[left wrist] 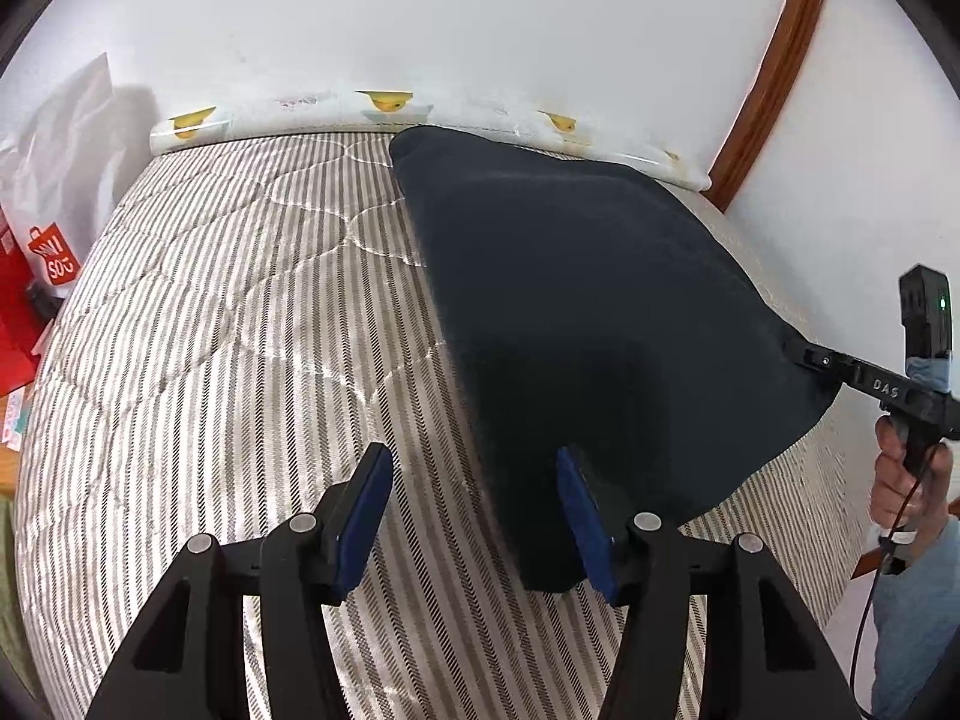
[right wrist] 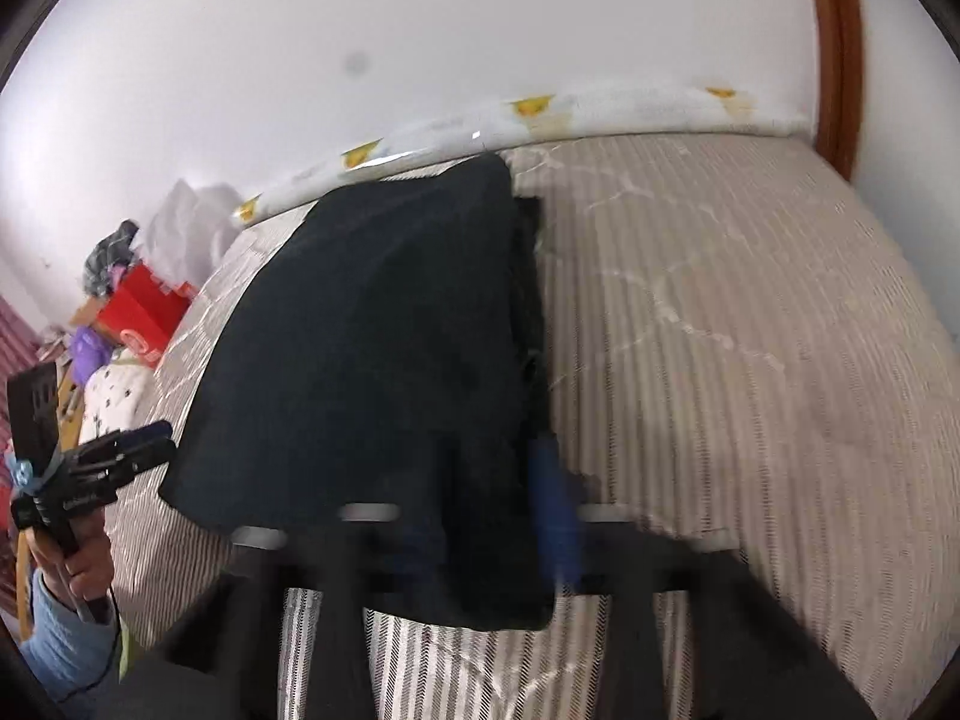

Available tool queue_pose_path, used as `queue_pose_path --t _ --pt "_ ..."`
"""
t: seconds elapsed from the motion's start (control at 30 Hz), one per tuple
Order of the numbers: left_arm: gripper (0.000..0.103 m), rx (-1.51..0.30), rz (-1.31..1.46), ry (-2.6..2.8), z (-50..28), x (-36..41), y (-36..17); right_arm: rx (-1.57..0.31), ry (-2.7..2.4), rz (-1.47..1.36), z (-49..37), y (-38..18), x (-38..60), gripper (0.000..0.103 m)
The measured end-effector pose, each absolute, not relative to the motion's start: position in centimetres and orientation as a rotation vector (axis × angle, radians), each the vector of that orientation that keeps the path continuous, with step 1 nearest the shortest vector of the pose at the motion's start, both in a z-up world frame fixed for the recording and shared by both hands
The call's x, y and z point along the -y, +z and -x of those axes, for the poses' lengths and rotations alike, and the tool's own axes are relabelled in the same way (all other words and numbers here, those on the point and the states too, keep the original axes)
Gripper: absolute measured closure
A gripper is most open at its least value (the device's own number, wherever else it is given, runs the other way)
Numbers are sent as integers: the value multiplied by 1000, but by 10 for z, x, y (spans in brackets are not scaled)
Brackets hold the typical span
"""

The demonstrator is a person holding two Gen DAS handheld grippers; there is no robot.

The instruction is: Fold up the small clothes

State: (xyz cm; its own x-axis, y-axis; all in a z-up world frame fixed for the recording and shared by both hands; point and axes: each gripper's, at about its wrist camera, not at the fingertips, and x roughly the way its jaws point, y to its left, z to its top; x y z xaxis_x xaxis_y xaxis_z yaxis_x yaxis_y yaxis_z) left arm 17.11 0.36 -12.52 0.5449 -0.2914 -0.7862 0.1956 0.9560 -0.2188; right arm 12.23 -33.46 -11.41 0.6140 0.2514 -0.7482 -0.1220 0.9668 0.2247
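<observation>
A dark navy garment [left wrist: 588, 312] lies on a striped quilted mattress [left wrist: 240, 300]. My left gripper [left wrist: 474, 510] is open at the garment's near left edge; its right blue pad [left wrist: 579, 510] rests against the cloth, its left pad over bare mattress. My right gripper [left wrist: 804, 354] reaches in from the right, shut on the garment's right edge. In the blurred right wrist view the garment [right wrist: 372, 372] runs between the right gripper's [right wrist: 480, 540] blue pads [right wrist: 555, 516], lifted. The left gripper [right wrist: 144, 444] shows at the far left.
A white wall and a white plastic strip with yellow marks [left wrist: 384, 105] run along the mattress's far edge. A white bag [left wrist: 54, 192] and red boxes [left wrist: 15, 312] sit left of the bed. A wooden frame [left wrist: 774, 66] stands at the far right.
</observation>
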Motion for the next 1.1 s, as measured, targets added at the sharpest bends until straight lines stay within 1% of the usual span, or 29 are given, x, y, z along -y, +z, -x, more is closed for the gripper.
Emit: queue_pose_path --t 0.03,0.13,0.2,0.3,0.4,0.53,0.6,0.7,0.8,0.83,0.87,1.0,1.03,1.1 --pt "49 -951 110 -287 -170 -4 -125 -870 198 -152 -119 -115 337 91" --pt "49 -945 95 -275 -167 -2 -123 -890 164 -182 -117 -120 340 91" --pt "49 -940 87 -273 -165 0 -122 -862 97 -142 -110 -107 334 91" --pt "49 -926 86 -289 -164 5 -117 -754 38 -142 -99 -81 325 89" --pt "49 -915 49 -281 -163 15 -117 -714 70 -108 -96 -73 304 89" --pt "48 -905 9 -257 -157 21 -124 -741 66 28 -96 -95 278 89" --pt "45 -903 0 -257 -154 20 -126 -768 13 80 -95 -117 279 89" --pt "45 -905 -20 -258 -147 20 -128 -771 -18 19 -88 -123 296 92" --pt "45 -896 -56 -262 -137 18 -124 -804 -22 -23 -84 -117 308 95" --pt "45 -892 -68 -264 -132 17 -124 -801 -31 -25 -80 -114 309 95" --pt "45 -893 -84 -271 -125 15 -124 -794 -45 -17 -74 -111 310 93" --pt "45 -912 -144 -248 -115 16 -136 -804 -19 -36 -52 -114 320 75" --pt "47 -913 -146 -245 -115 16 -138 -813 -4 -42 -45 -117 320 73" --pt "48 -922 -123 -252 -117 16 -142 -834 44 -47 -38 -126 316 72"
